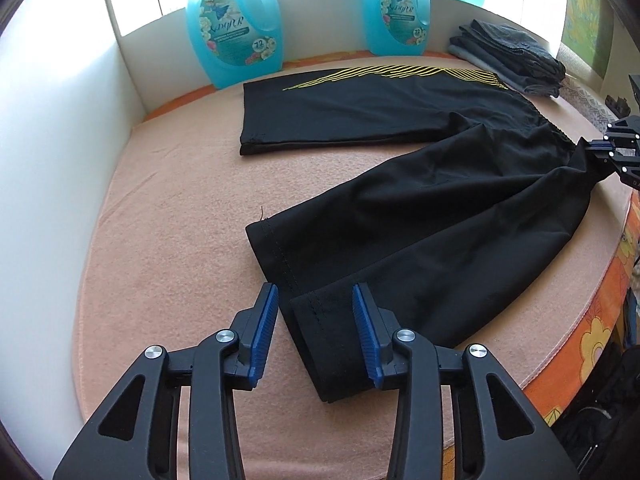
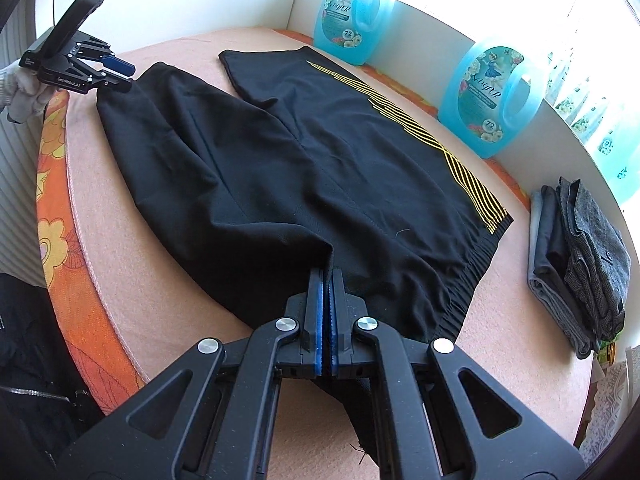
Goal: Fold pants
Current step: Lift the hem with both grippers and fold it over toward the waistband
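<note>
Black pants with yellow stripes lie spread on a pink blanket, the two legs splayed apart. The near leg's hem end sits between the blue pads of my left gripper, which is open and not pressing on the cloth. In the right wrist view, my right gripper is shut on the black fabric of the pants at the waistband, lifting a small ridge. The right gripper also shows at the far right of the left wrist view. A gloved hand holds the left gripper at the leg's end.
Two blue detergent bottles stand along the white wall behind the pants. A stack of folded dark clothes lies beside the waistband. An orange flowered sheet marks the near edge of the surface.
</note>
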Available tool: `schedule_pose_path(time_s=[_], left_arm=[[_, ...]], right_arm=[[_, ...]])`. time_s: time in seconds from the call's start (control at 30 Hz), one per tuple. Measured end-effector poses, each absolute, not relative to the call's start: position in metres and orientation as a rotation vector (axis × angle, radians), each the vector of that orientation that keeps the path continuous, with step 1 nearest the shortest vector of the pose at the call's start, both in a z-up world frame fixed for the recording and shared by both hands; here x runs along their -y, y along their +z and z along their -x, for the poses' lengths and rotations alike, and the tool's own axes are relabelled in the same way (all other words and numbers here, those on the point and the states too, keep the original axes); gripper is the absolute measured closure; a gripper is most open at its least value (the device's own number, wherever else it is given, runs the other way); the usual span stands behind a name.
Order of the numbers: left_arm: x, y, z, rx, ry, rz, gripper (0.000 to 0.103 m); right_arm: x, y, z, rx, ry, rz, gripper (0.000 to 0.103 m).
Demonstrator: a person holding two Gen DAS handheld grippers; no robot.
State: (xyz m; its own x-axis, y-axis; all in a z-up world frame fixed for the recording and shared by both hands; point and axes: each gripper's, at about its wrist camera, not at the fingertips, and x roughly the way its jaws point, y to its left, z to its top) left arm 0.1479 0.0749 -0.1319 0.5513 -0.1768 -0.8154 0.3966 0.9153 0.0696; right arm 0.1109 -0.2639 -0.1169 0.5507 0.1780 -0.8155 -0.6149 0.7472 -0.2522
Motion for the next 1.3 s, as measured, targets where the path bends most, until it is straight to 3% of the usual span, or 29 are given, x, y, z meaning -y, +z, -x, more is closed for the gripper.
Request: schedule_pose_path(time_s=[0.3, 0.33, 0.37, 0.4, 0.47, 0.93, 1.3], left_arm=[[-0.075, -0.139, -0.149, -0.919, -0.367, -0.258, 0.066], [-0.075, -0.139, -0.148, -0.916, -0.374, -0.254, 0.072], [-0.075, -0.139, -0.146, -0.916, -0.386, -0.242, 0.088], [-0.073, -0.139, -0.144, -0.915, -0.390, -0.239, 0.095], [-0.068, -0.139, -0.138, -0.897, -0.373, -0.268, 0.097], [-0.086, -0.074, -0.133, -0.703, -0.325, -0.121, 0.099], [-0.073, -0.037, -0.198, -0.595, -0.280, -0.127, 0.099]], right_arm=[[0.263, -0.121, -0.108, -0.877, 0.499, 0.561, 0.101], [0.263, -0.121, -0.107, -0.878, 0.499, 0.560, 0.101], [0.264, -0.121, -0.107, -0.879, 0.496, 0.557, 0.101], [0.265, -0.121, -0.107, -0.879, 0.493, 0.552, 0.101], [0.266, -0.121, -0.107, -0.879, 0.488, 0.544, 0.101], [0.273, -0.095, -0.107, -0.812, 0.395, 0.538, 0.101], [0.279, -0.054, -0.156, -0.692, 0.298, 0.540, 0.101]])
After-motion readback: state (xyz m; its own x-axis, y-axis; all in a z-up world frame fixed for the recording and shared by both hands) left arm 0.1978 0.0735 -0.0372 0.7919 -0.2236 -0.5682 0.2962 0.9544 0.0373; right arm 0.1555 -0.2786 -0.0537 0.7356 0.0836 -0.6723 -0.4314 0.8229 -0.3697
